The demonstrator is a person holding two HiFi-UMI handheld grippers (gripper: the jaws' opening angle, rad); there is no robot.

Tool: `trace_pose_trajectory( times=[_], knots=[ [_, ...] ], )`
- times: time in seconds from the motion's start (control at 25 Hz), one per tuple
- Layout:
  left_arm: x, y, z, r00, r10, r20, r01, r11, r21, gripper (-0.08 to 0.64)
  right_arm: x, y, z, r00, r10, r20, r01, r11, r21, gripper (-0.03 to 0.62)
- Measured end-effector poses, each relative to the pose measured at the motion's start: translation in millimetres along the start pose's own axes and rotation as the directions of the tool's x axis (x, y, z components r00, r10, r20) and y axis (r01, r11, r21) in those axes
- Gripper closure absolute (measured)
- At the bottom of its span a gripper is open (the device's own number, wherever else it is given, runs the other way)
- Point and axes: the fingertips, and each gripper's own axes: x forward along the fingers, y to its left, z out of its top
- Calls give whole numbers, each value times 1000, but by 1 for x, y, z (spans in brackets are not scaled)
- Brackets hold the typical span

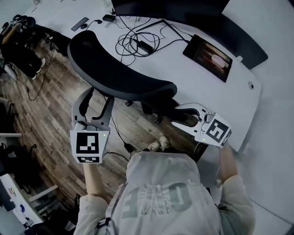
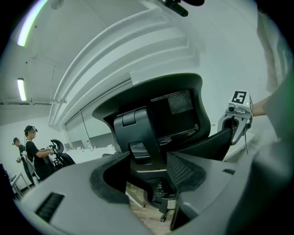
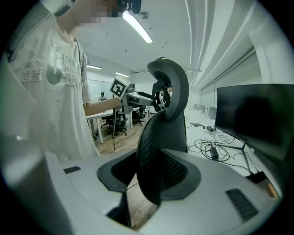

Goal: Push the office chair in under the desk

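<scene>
The left gripper (image 1: 98, 98) is held with its jaws well apart. In the left gripper view (image 2: 147, 172) nothing stands between its pads; through the gap show only the wooden floor (image 1: 55, 101) and the rear of the office chair (image 2: 174, 114) just ahead. In the head view its jaw tips come up close beneath the left part of the chair's curved backrest (image 1: 119, 73); whether they touch it I cannot tell.

The right gripper (image 1: 179, 115) is open to a middling width. In the right gripper view (image 3: 142, 176) the mesh edge of the backrest (image 3: 161, 133) stands between the jaws – close against the right pad, with a clear dark gap to the left pad, so it is straddled and not clamped.

The chair stands on the floor at the edge of the white desk (image 1: 193, 87), backrest towards the person. How far the seat lies under the desk is hidden by the backrest.

Counted: two grippers, each with one marker cube (image 1: 86, 146); one chair at hand; one desk; on it one dark monitor (image 1: 183, 11), one tablet (image 1: 207, 57) and a tangle of cables (image 1: 133, 43). Far off in the left gripper view stand two people (image 2: 34, 151).
</scene>
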Motion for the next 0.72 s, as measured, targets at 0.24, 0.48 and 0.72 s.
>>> trace_pose_trajectory(
  times=[0.24,0.48,0.72],
  knots=[
    [-2,2,1,999,34,-6,-34,999,-10,305,1,2,3,999,36,17,-36,999,-3,439],
    [-1,3,0,999,53,-9,-53,998,-31,305,1,1,4,999,45,30,-45,999,3,433],
    [-4,3,-6,998,63,-9,-63,996,-56,305,1,-3,2,997,74,27,-76,994,84,422]
  ],
)
